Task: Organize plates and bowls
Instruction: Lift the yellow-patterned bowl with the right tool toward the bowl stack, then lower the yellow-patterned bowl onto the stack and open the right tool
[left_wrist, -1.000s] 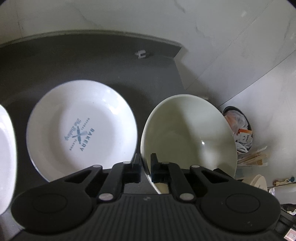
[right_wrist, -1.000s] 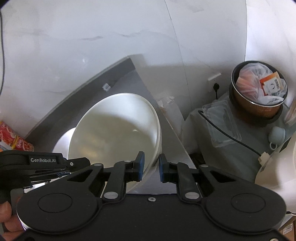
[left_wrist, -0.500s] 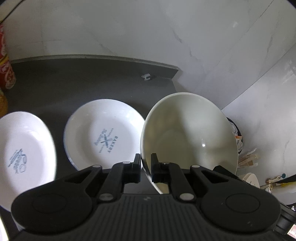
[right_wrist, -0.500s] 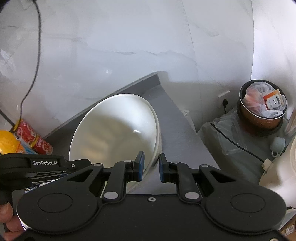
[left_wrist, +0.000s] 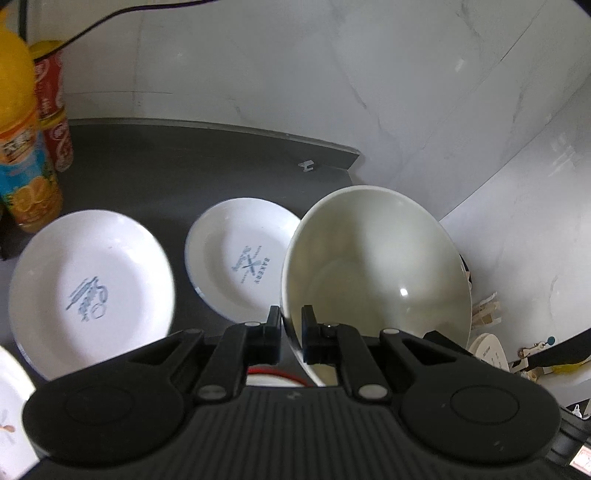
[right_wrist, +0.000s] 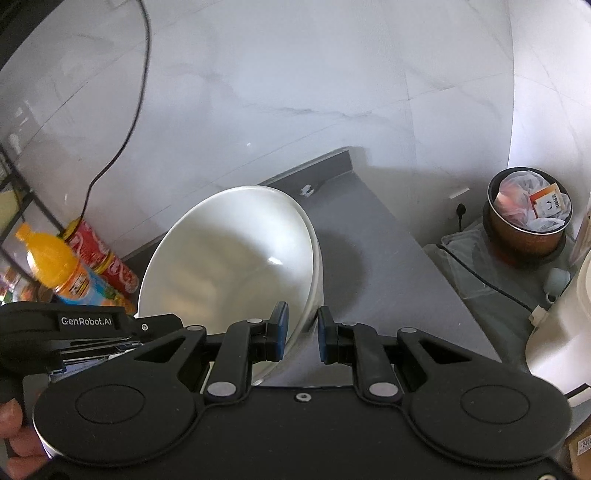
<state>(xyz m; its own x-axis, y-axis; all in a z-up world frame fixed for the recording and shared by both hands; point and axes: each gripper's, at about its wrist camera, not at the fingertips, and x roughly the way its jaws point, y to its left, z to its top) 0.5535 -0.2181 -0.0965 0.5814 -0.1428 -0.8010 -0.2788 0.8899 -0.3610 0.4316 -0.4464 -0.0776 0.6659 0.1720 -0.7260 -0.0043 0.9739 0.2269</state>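
A large white bowl (left_wrist: 376, 266) hangs tilted above the dark countertop (left_wrist: 166, 166). My left gripper (left_wrist: 290, 321) is shut on its left rim. The right wrist view shows the same bowl (right_wrist: 229, 266) with my right gripper (right_wrist: 301, 317) shut on its right rim, and the left gripper (right_wrist: 88, 325) at the bowl's lower left. Two white plates with blue print lie flat on the counter, one (left_wrist: 240, 258) beside the bowl and one (left_wrist: 88, 288) further left. The edge of a third plate (left_wrist: 11, 406) shows at the lower left.
An orange juice bottle (left_wrist: 22, 129) and a red can (left_wrist: 51, 110) stand at the counter's back left. The marble wall runs behind. A full trash bin (right_wrist: 528, 218) and a cable sit on the floor past the counter's right end. A hand (right_wrist: 11, 435) grips the left tool.
Both grippers have lifted and drawn back with the bowl between them. The plates look smaller, a second and third plate came into view, and the bottle and can appeared at left.
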